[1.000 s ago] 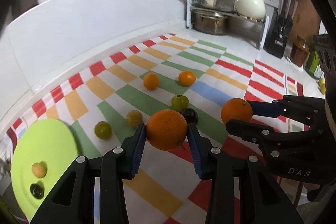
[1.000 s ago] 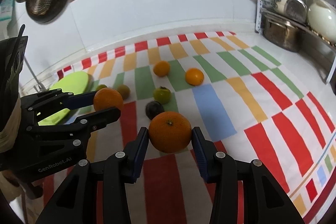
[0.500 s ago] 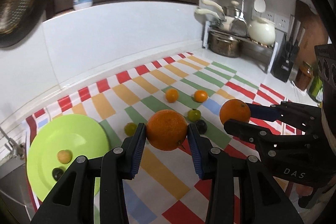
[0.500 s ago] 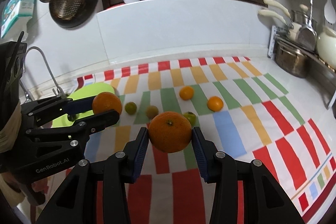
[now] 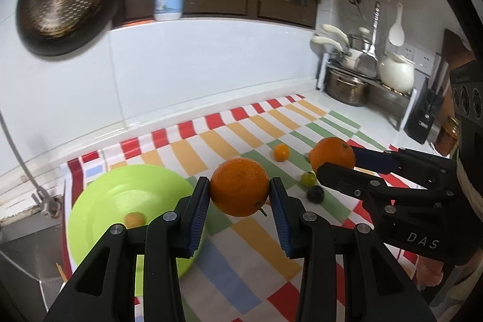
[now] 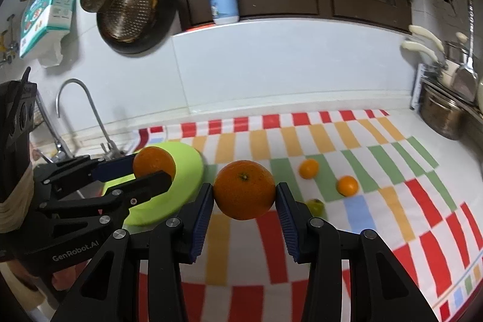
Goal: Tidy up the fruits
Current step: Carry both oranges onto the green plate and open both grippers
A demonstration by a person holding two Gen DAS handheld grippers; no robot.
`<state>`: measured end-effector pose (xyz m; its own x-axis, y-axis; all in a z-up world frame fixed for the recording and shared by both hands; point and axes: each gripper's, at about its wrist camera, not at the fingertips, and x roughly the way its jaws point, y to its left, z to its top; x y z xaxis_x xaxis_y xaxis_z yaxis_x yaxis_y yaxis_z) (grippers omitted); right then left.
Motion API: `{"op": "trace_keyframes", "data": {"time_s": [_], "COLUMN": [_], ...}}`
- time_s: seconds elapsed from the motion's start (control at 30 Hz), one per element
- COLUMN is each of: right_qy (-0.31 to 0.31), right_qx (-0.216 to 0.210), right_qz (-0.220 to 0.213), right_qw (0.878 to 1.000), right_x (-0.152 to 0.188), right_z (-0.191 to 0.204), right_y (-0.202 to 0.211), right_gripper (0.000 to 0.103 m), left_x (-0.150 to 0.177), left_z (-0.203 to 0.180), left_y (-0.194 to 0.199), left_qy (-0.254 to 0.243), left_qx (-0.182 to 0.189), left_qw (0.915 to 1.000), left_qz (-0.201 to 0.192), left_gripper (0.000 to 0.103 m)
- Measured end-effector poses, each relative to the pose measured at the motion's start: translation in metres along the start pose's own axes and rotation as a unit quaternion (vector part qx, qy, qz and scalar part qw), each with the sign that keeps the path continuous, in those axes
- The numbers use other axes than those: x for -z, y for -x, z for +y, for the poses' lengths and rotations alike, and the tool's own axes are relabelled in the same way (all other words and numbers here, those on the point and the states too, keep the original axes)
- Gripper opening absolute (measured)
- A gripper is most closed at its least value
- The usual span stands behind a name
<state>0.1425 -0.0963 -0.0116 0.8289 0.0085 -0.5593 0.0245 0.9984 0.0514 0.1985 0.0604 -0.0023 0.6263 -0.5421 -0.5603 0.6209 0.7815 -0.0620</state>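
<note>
My left gripper [image 5: 240, 195] is shut on a large orange [image 5: 239, 186], held above the checked cloth just right of the green plate [image 5: 99, 195]. The plate holds a small yellow fruit [image 5: 134, 219]. My right gripper [image 6: 244, 196] is shut on a second large orange [image 6: 244, 189], also lifted; it shows in the left wrist view [image 5: 332, 157] too. On the cloth lie two small oranges [image 6: 308, 168] [image 6: 347, 185], a green fruit [image 5: 308, 178] and a dark fruit [image 5: 315, 194].
A sink with a tap [image 6: 78, 110] lies left of the plate. A rack with pots [image 5: 347, 86] and a white kettle [image 5: 397, 74] stands at the back right, beside a knife block [image 5: 425, 116]. A pan [image 6: 135, 11] hangs on the wall.
Both grippers have risen and drawn back with their oranges, and both have swung left toward the green plate. The fruits on the cloth now look smaller and farther off.
</note>
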Motion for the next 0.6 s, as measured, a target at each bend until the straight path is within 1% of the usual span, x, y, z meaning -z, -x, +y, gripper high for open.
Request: {"op": "trace_keyframes", "data": {"time_s": [0.4,0.6], "right_qy": [0.023,0.035], "right_qx": [-0.042,-0.056], "right_qz": [-0.013,-0.011], "right_qw": [0.999,0.998], "right_x": [-0.027,-0.037], "right_z": [0.041,0.059], "right_y": [-0.028,-0.046], "right_gripper": [0.043,0.043], "left_x": [-0.003,-0.001], "left_z": [0.051,0.078], "left_y": [0.011,0.008], "left_qy": [0.026,0.048], "left_qx": [-0.052,-0.07], "left_qw": [0.9982,0.9964], "left_qz": [-0.012,-0.007], "left_gripper": [0.04,0.04]}}
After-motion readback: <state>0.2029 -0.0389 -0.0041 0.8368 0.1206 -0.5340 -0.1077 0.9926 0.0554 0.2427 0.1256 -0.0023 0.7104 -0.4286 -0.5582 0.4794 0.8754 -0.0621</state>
